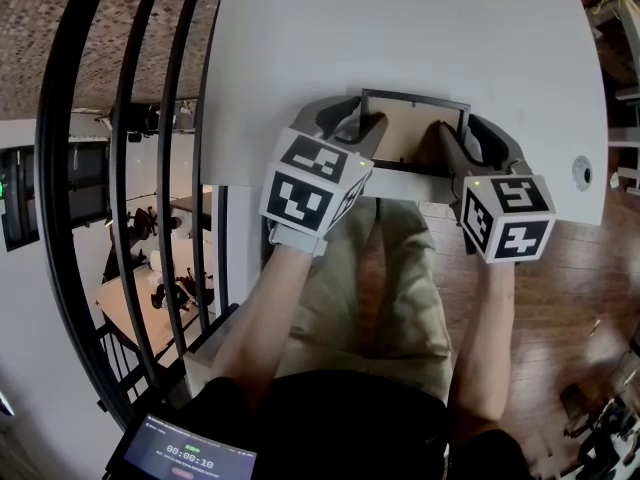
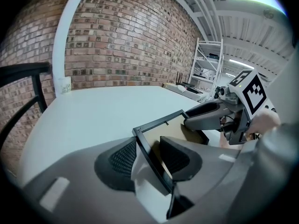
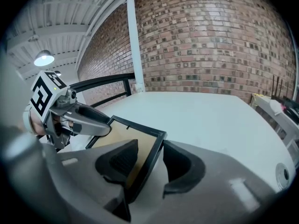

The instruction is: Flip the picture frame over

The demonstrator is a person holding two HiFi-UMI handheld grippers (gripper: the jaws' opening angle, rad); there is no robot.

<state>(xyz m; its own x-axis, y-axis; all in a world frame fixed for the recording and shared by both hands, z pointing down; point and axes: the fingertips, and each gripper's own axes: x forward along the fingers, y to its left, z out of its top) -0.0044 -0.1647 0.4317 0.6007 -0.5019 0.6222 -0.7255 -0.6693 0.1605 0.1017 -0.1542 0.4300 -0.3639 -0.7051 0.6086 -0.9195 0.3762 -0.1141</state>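
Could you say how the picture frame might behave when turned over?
The picture frame looks stiff: its thin black rails run straight between left gripper and right gripper. Probably light, being slim. Any glass underneath, unseen here, would be fragile.

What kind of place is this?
Probably an upstairs loft in a workshop or lab: a brick wall, a metal shelf rack, and a black railing overlooking tables below.

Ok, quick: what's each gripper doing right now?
Left gripper: closed on the left edge of the picture frame.
Right gripper: closed on the same frame, at its right edge.
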